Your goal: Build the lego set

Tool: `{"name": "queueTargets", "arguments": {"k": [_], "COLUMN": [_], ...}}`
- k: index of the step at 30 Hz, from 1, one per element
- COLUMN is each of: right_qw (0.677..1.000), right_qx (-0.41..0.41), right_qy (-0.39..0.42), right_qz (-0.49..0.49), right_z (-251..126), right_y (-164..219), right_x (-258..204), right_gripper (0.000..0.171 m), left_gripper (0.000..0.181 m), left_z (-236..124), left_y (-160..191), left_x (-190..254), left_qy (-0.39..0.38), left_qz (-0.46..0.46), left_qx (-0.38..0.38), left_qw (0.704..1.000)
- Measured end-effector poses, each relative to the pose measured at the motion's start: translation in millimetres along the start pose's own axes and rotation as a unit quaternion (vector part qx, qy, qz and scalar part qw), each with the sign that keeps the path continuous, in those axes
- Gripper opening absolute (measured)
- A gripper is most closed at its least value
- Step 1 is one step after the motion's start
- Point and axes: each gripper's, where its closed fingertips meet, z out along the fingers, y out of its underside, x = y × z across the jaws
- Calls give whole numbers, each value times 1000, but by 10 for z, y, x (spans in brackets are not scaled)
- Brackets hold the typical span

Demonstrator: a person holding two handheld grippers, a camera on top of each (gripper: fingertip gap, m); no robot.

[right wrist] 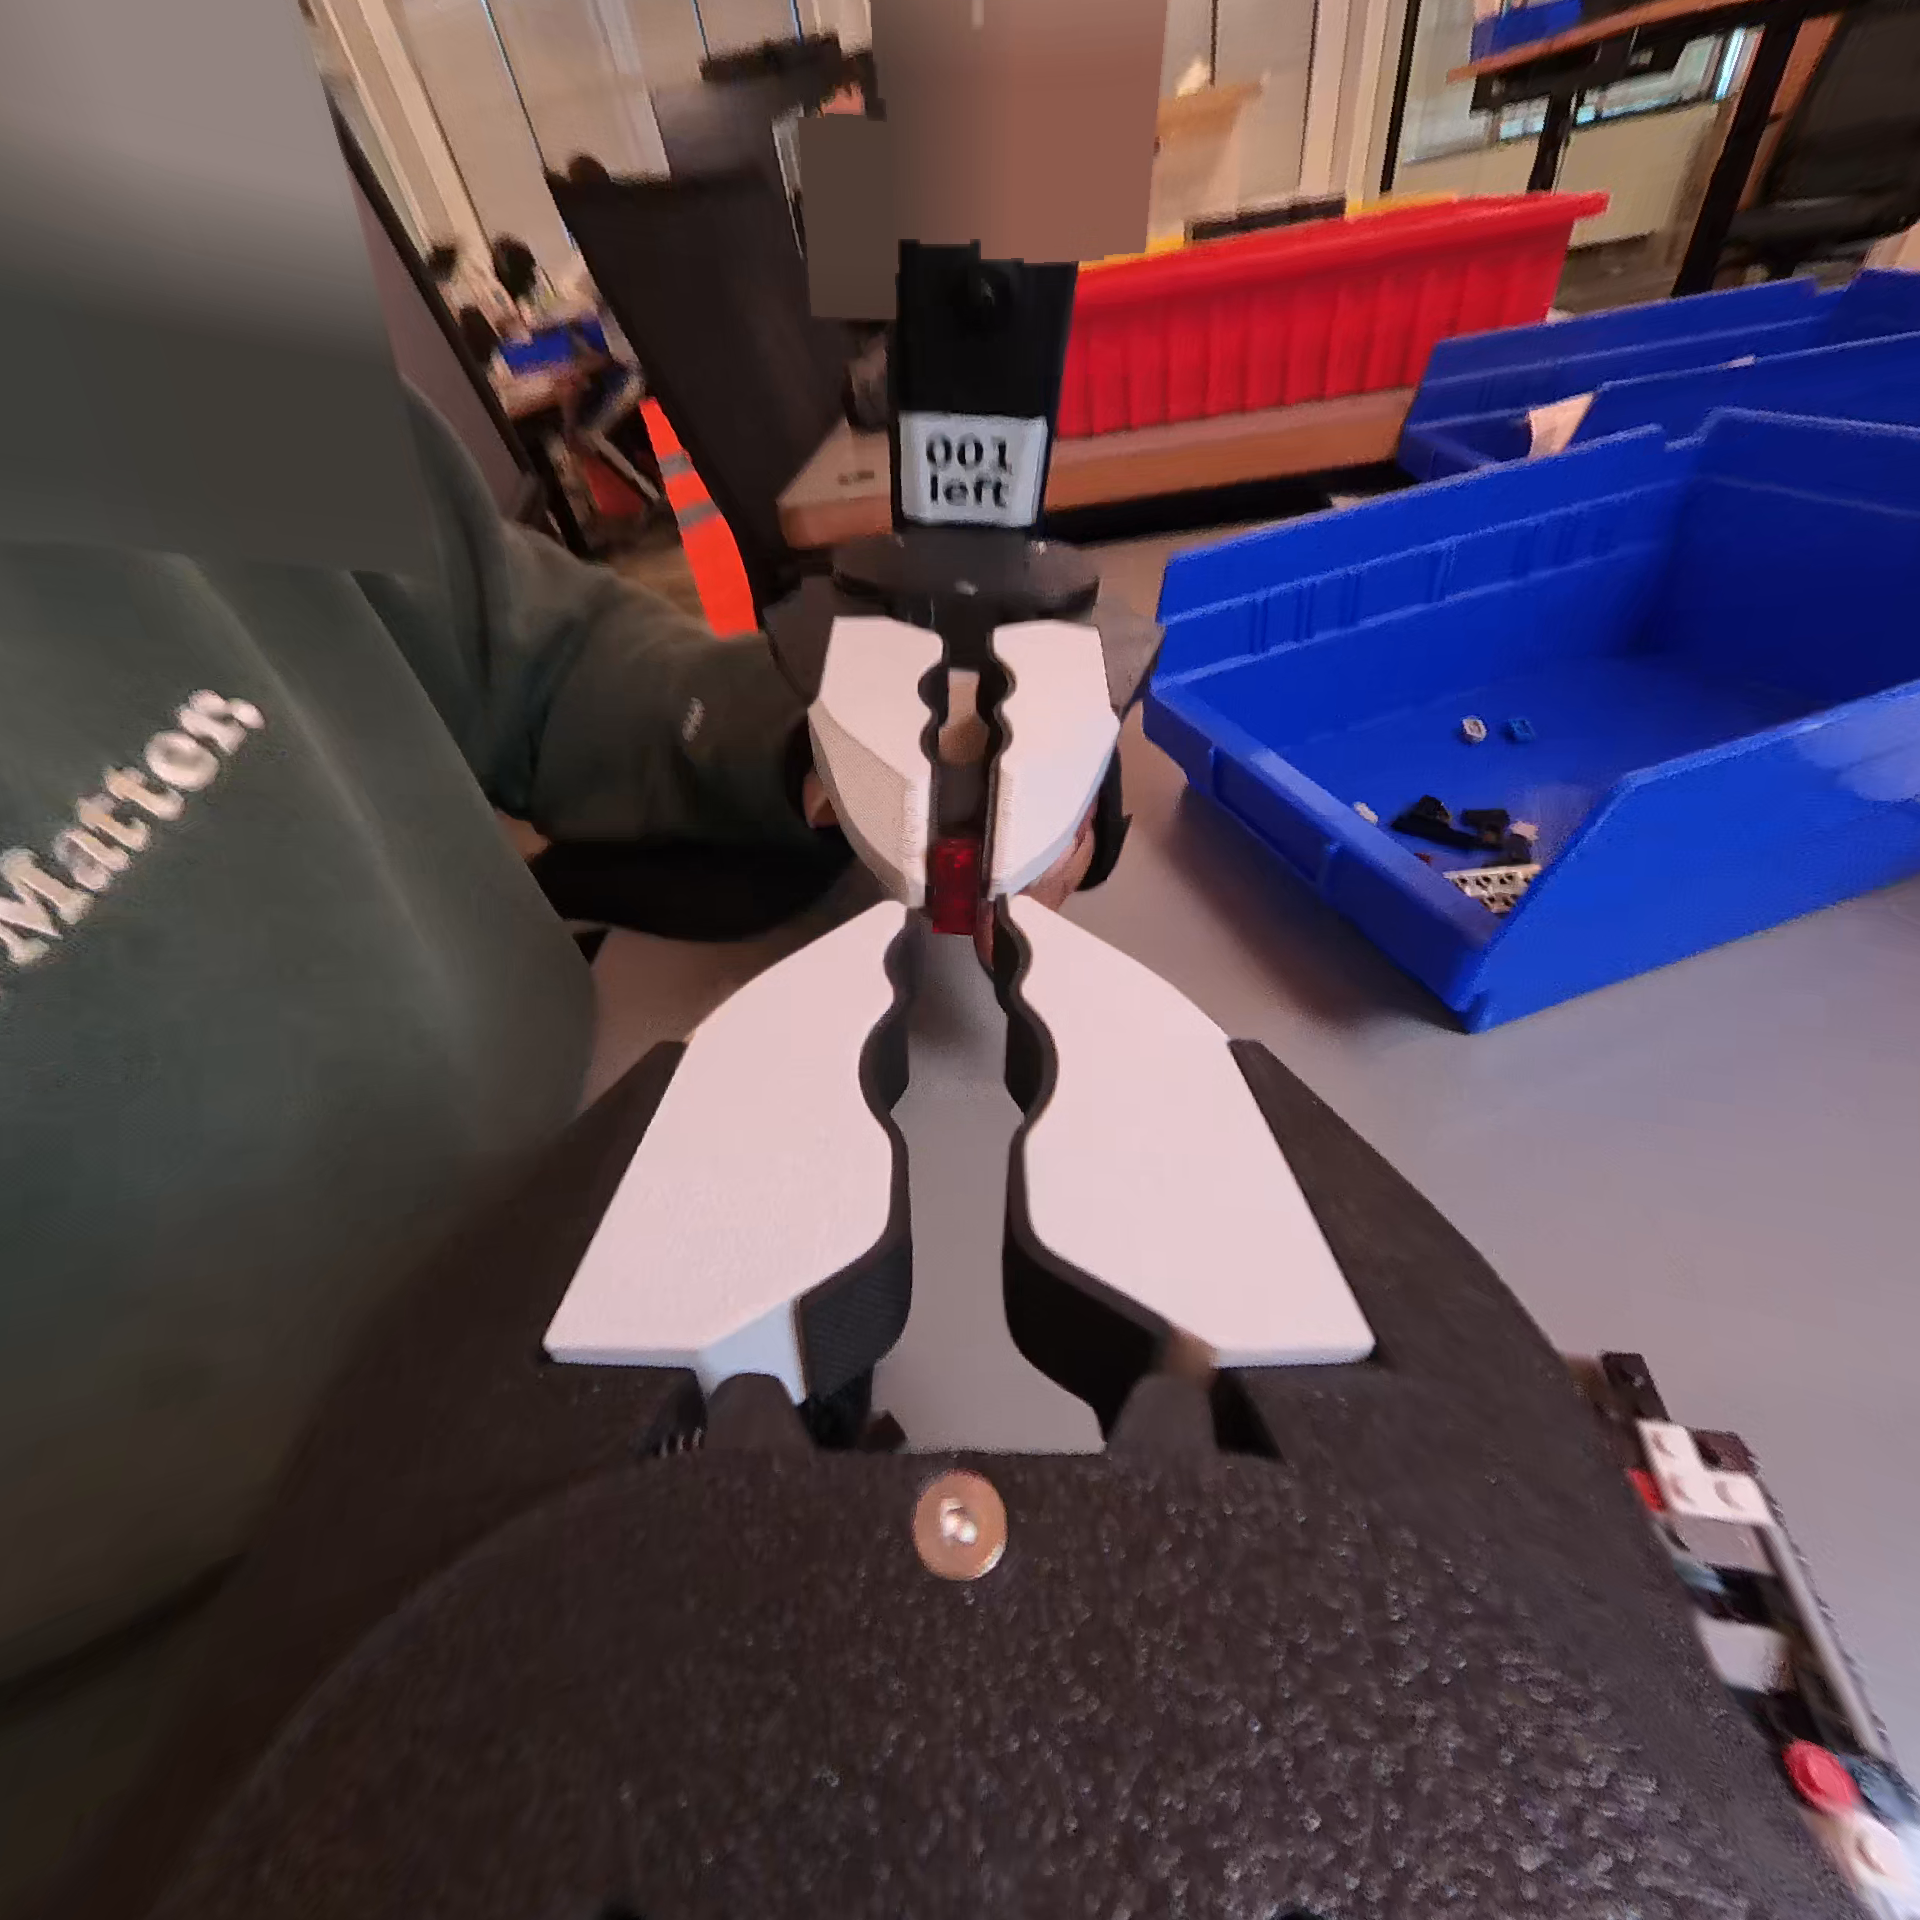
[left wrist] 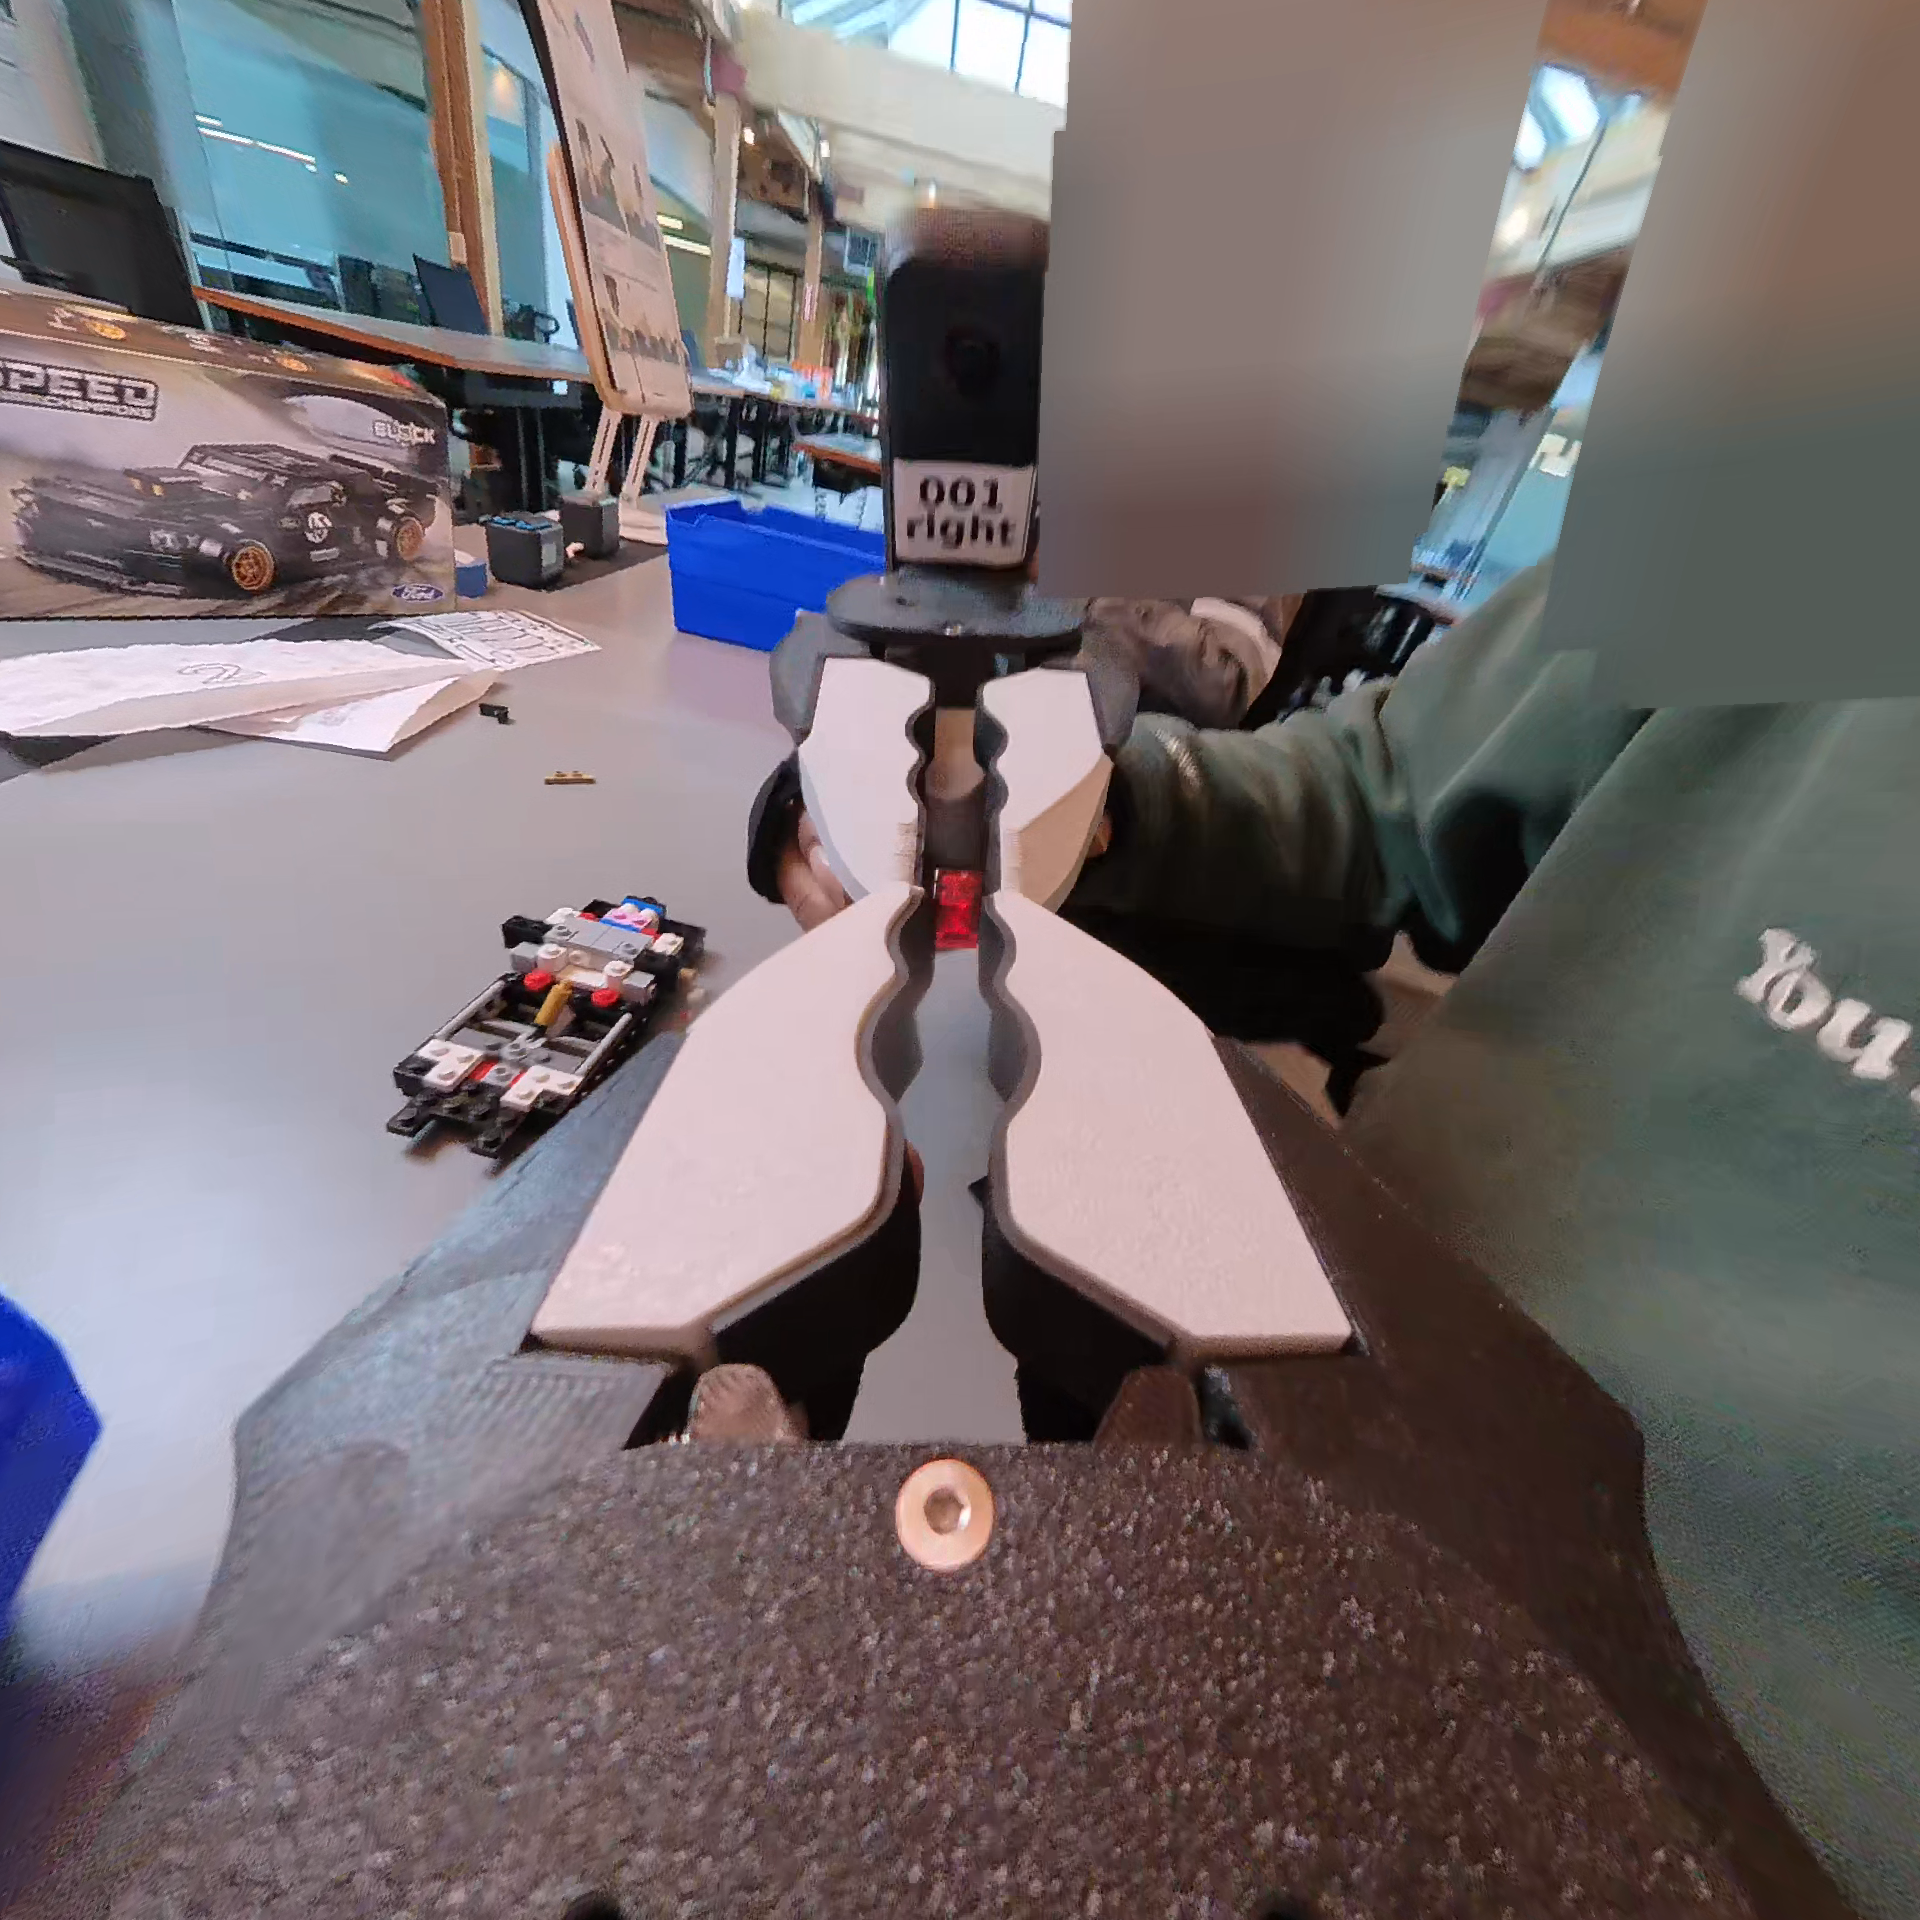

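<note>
Red translucent brick point(left wrist: 957, 908): held above the grey table point(left wrist: 312, 935), pinched at the meeting tips of both tools. Left gripper point(left wrist: 951, 914): narrow, closed on brick. Right gripper point(right wrist: 956, 914): narrow, closed on same brick, tip to tip. Toy car chassis point(left wrist: 545, 1023): on table, beside. Blue bin point(right wrist: 1558, 727): nearby, holding loose bricks.

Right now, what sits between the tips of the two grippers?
A small translucent red brick, pinched between the fingertips of the left gripper and right gripper, which meet tip to tip. Both wrist views show it.
</note>
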Motion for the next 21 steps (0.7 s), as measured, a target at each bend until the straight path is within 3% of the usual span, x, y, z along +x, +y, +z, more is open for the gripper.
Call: {"name": "queueTargets", "arguments": {"k": [5, 10, 15, 20, 21], "right_qw": [991, 966, 948, 949, 954], "right_qx": [-102, -198, -238, -232, -216], "right_qy": [43, 81, 112, 122, 120], "right_qz": [-78, -148, -181, -172, -172], "right_z": [13, 59, 94, 55, 22], "right_y": [190, 436, 555, 650, 598], "right_x": [-5, 28, 100, 163, 151], "right_gripper": [10, 8, 7, 7, 6], "left_gripper": [8, 8, 9, 9, 9], "left_z": [18, 12, -17, -20, -127], "left_y": [176, 432, 557, 670, 805], "left_x": [17, -29, -99, -198, -405], "left_qy": [-8, -51, -74, -71, -119], "left_qz": [57, 151, 179, 155, 174], "left_qx": [-67, -179, -228, -237, -290], "left_qw": [996, 971, 954, 956, 934]}}
